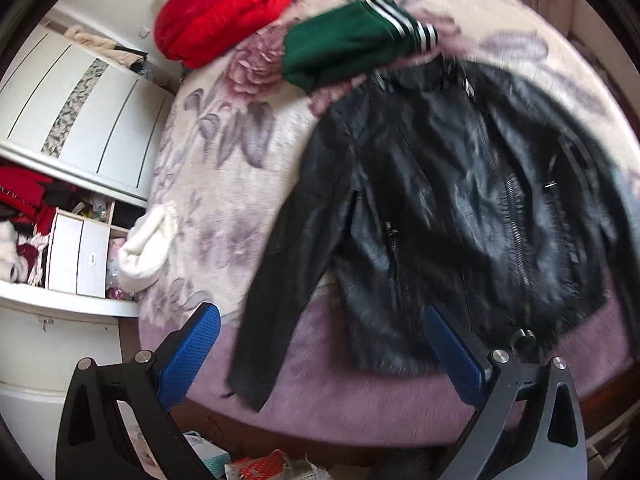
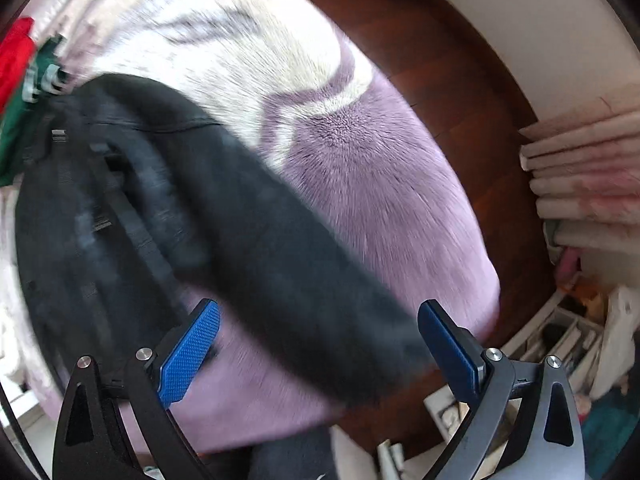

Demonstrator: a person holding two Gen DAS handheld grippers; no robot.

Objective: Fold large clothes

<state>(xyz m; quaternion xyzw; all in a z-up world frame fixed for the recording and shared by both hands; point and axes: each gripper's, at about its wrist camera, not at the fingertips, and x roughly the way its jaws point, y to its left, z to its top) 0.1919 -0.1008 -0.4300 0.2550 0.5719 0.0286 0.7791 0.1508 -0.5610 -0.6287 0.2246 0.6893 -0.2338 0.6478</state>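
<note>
A black leather jacket (image 1: 440, 208) lies spread face up on the bed, zipper down the front, its left sleeve (image 1: 280, 280) stretching toward the bed's near edge. My left gripper (image 1: 320, 344) is open and empty, hovering above the jacket's hem and that sleeve. In the right wrist view the jacket (image 2: 100, 208) is blurred, and its other sleeve (image 2: 304, 280) runs diagonally between the fingers. My right gripper (image 2: 318, 344) is open, just above that sleeve's cuff end.
The bed has a fuzzy purple and cream floral blanket (image 1: 224, 168). A folded green garment with striped cuffs (image 1: 352, 44), a red garment (image 1: 220, 12) and a white one (image 1: 146, 248) lie on it. An open wardrobe (image 1: 60, 184) stands left. Folded linens (image 2: 584, 176) are stacked right.
</note>
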